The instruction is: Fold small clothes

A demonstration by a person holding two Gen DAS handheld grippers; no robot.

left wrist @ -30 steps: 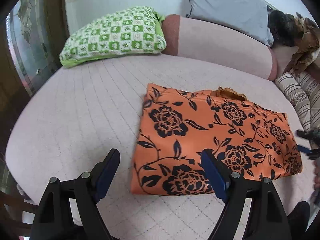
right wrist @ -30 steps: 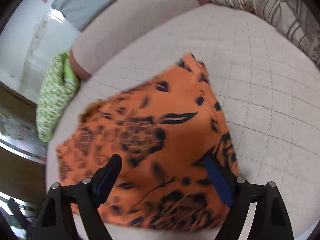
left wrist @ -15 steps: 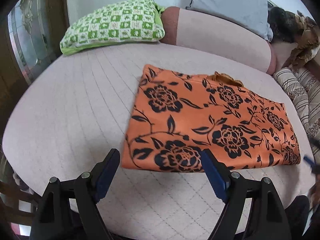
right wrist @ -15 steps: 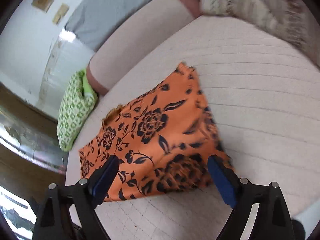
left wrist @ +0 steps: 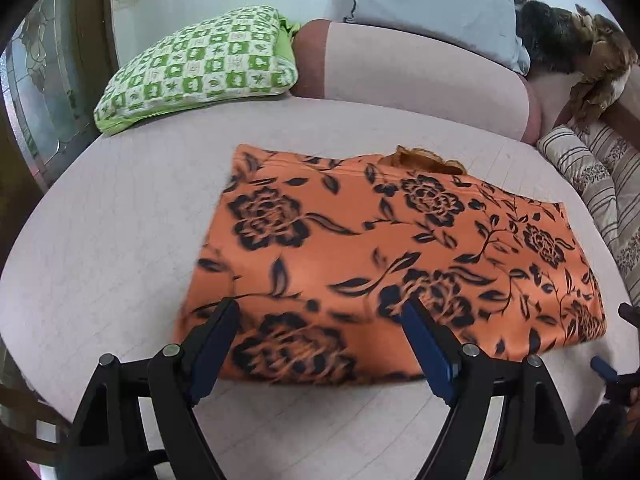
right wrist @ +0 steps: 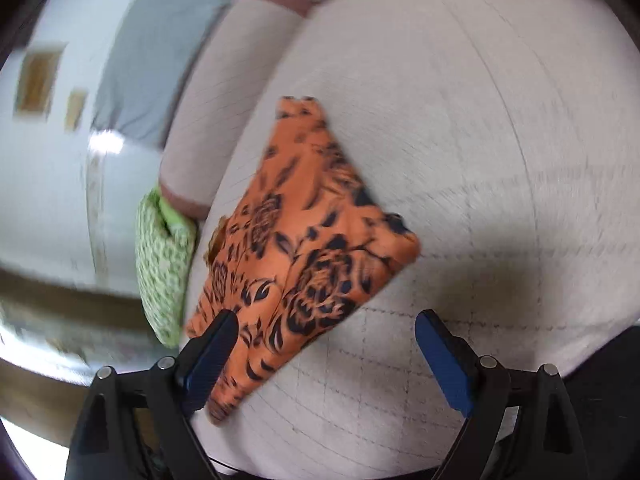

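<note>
- No readable text, label, brand, number or sign is showing in either wrist view; the printed fabrics are carrying only patterns.

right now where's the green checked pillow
In the left wrist view the green checked pillow lies at the upper left, on the pale bed cover beside the pink bolster, beyond the orange floral garment.

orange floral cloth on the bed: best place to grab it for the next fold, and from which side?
Probably the near edge of the orange floral cloth, at its two near corners, coming in low from the near side. It lies flat and already folded on the quilted bed, so only edges offer a pinch. The left tool hangs open over the near-left corner; the right tool is open by the other end.
</note>
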